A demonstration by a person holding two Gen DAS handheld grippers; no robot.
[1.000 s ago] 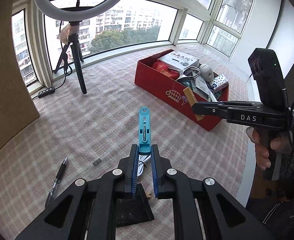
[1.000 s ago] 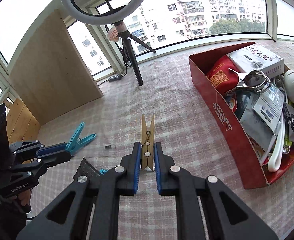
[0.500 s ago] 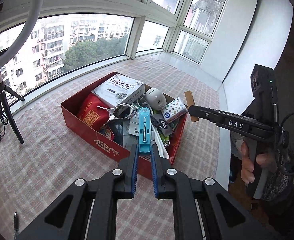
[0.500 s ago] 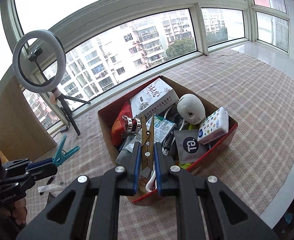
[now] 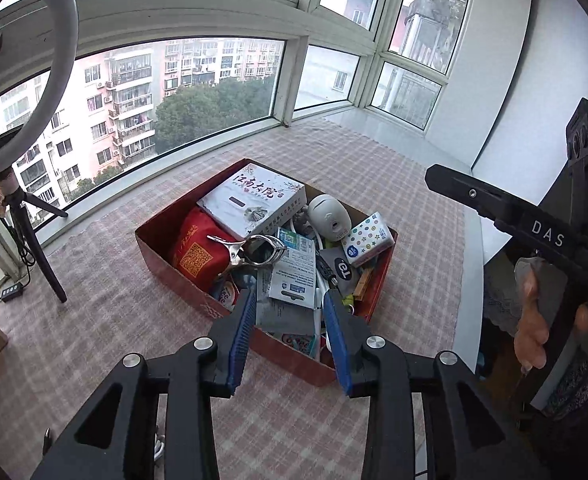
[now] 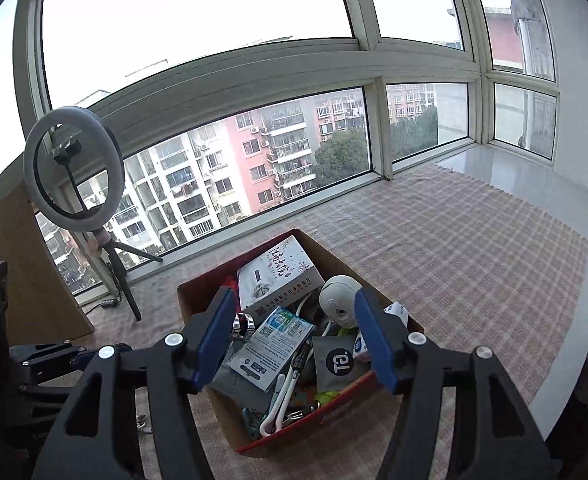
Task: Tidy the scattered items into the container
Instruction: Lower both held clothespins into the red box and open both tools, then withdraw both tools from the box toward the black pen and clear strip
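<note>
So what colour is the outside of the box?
Red box, seen best in the left wrist view.

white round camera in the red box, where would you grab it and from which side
Judging by its pose, come from above and close across the domed top of the white round camera. It sits highest in the red box; the white printed carton and the dotted tissue pack crowd its lower sides.
</note>
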